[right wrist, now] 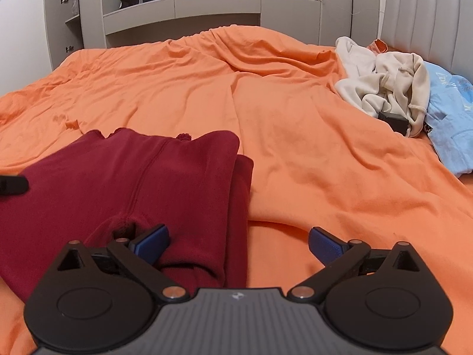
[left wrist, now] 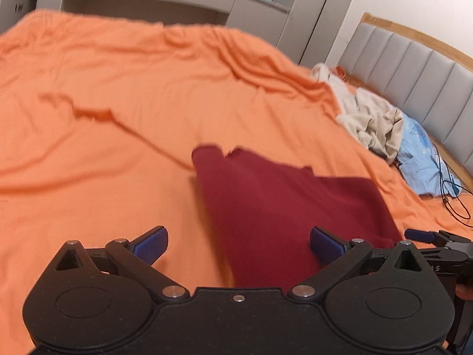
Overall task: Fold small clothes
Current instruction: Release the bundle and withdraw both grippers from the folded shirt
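A dark red garment point(left wrist: 283, 207) lies folded on the orange bedsheet point(left wrist: 118, 118). It also shows in the right wrist view point(right wrist: 133, 183), folded lengthwise with a centre seam. My left gripper point(left wrist: 239, 247) is open and empty above the garment's near left edge. My right gripper point(right wrist: 239, 244) is open and empty over the garment's near right edge, its left fingertip point(right wrist: 152, 242) over the cloth. The right gripper's fingers point(left wrist: 419, 235) show at the right edge of the left wrist view. A bit of the left gripper point(right wrist: 13, 185) shows at the left edge of the right wrist view.
A heap of cream clothes point(right wrist: 384, 85) and a light blue garment point(right wrist: 452, 118) lie at the right by the grey padded headboard point(left wrist: 419, 68). A black cable point(left wrist: 452, 195) trails nearby. A small black box point(right wrist: 394, 121) sits under the cream heap. Grey cabinets point(right wrist: 183, 9) stand behind the bed.
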